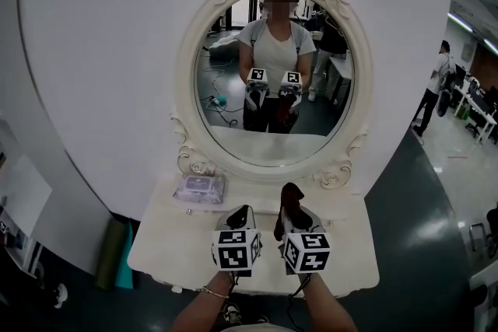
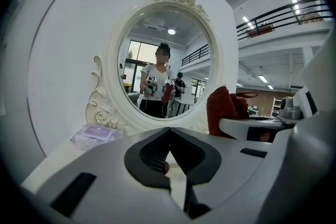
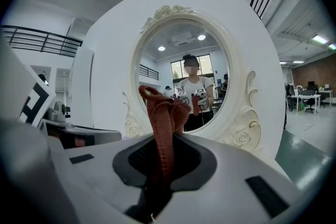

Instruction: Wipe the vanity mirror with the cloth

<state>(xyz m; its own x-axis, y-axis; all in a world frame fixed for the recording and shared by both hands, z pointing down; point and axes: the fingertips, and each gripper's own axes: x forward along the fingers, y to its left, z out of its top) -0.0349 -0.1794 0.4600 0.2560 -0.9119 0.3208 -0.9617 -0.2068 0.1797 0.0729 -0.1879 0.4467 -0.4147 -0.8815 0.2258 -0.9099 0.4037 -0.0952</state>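
Note:
An oval vanity mirror [image 1: 274,66] in an ornate white frame stands on a white table [image 1: 159,241] against the wall. My right gripper [image 1: 292,207] is shut on a dark red cloth [image 1: 291,204], which sticks up from the jaws well short of the glass. In the right gripper view the cloth [image 3: 164,123] rises between the pads in front of the mirror [image 3: 184,78]. My left gripper [image 1: 241,212] hovers beside it over the table, shut with nothing held. From the left gripper view the mirror [image 2: 164,63] is ahead and the cloth [image 2: 224,108] at right.
A pack of wipes [image 1: 200,187] lies on the table at the mirror's lower left. A dark green roll [image 1: 114,253] leans on the floor left of the table. A person [image 1: 434,89] stands in the open hall at right.

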